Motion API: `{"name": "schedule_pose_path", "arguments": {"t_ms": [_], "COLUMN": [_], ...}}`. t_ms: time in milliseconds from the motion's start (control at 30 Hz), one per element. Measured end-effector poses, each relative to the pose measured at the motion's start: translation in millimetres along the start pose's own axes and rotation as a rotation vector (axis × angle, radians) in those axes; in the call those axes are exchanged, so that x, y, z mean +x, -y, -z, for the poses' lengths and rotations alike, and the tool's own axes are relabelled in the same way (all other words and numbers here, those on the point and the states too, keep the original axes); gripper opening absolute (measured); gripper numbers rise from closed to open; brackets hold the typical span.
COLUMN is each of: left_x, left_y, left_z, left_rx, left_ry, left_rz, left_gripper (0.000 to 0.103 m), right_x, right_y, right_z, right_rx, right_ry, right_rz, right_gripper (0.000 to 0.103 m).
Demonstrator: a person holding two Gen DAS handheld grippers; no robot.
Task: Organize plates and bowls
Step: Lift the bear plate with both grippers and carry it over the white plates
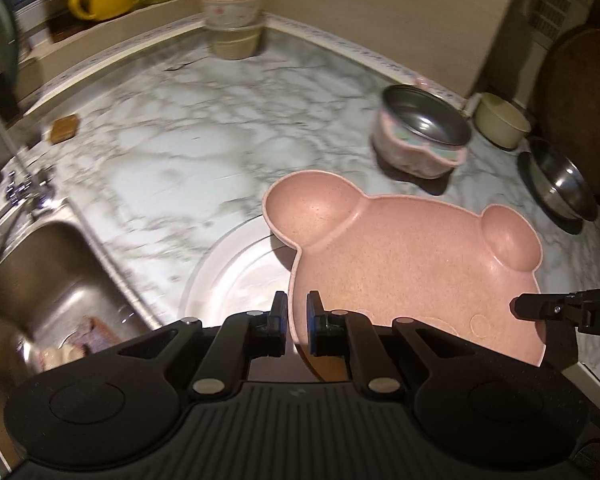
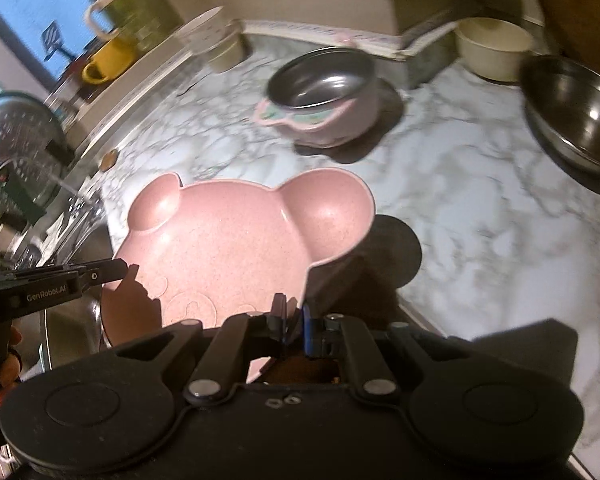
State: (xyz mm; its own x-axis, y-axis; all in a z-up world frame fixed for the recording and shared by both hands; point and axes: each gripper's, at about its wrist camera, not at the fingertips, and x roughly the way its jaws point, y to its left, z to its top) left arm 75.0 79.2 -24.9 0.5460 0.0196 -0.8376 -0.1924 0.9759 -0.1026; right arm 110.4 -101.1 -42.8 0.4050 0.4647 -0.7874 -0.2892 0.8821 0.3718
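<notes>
A pink bear-shaped plate (image 1: 412,264) (image 2: 228,248) hangs tilted above the marble counter, held from both sides. My left gripper (image 1: 297,316) is shut on its near rim. My right gripper (image 2: 296,316) is shut on the rim at the opposite side, below one ear. In the left wrist view the right gripper's fingers (image 1: 540,306) reach in from the right edge. In the right wrist view the left gripper's fingers (image 2: 100,272) come in from the left. Under the pink plate a clear glass plate (image 1: 228,280) lies on the counter.
A steel bowl in a pink holder (image 1: 424,120) (image 2: 324,76), another steel bowl (image 1: 560,180) (image 2: 572,112) and a cream bowl (image 1: 500,120) (image 2: 496,48) stand to the right. Stacked bowls (image 1: 234,20) sit in the back corner. The sink (image 1: 40,272) lies at the left.
</notes>
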Motion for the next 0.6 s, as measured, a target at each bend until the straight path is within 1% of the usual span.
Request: {"name": "schedule_pose_path", "arguments": {"t_ms": [267, 600], "left_x": [-3.4, -0.2], "left_y": [-29.7, -40.9], "left_z": [7.3, 13.8], "left_rx": [-0.042, -0.036], "left_ry": [0.001, -0.002], "left_rz": [-0.059, -0.101], "left_gripper": [0.009, 0.009], "right_x": [20.3, 35.4], "right_y": [-31.5, -49.8], "right_z": [-6.6, -8.1], "right_rx": [-0.064, -0.117], "right_ry": [-0.028, -0.046], "right_rz": [-0.020, -0.005], "right_gripper": [0.009, 0.009]}}
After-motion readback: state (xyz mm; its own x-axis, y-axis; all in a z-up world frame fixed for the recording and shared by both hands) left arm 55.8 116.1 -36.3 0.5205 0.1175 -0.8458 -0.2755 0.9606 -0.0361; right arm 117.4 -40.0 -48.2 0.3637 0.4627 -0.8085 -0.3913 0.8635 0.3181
